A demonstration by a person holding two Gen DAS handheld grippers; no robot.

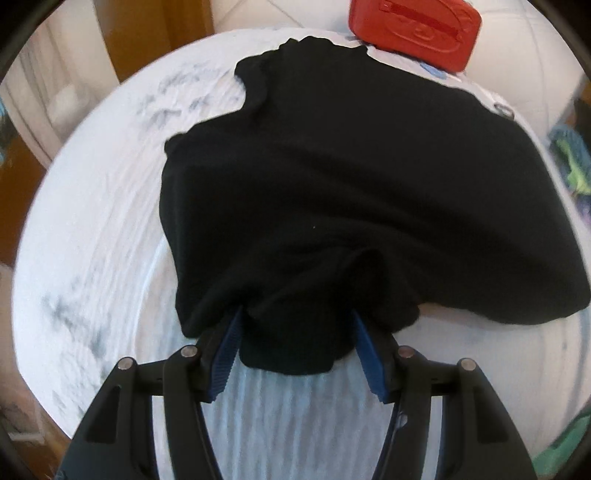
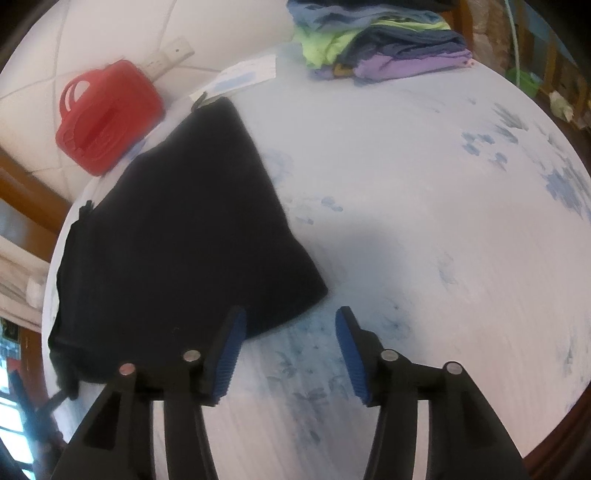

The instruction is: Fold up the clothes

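The black garment (image 1: 332, 192) lay on the bed (image 1: 92, 229), partly folded. My left gripper (image 1: 295, 343) stood spread, a flap of cloth loose between its fingers; my right gripper (image 2: 290, 350) hung spread beside the near corner. Further folding would need a firm pinch.

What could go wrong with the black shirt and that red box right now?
1. The left gripper has black garment cloth bunched between open fingers; it might slip out or fold lumpy.
2. The red case sits right at the garment's far edge, so a tug or flip could bump it.
3. The right gripper is open over bare bedsheet, holding nothing, so one-sided pulling may skew the cloth.
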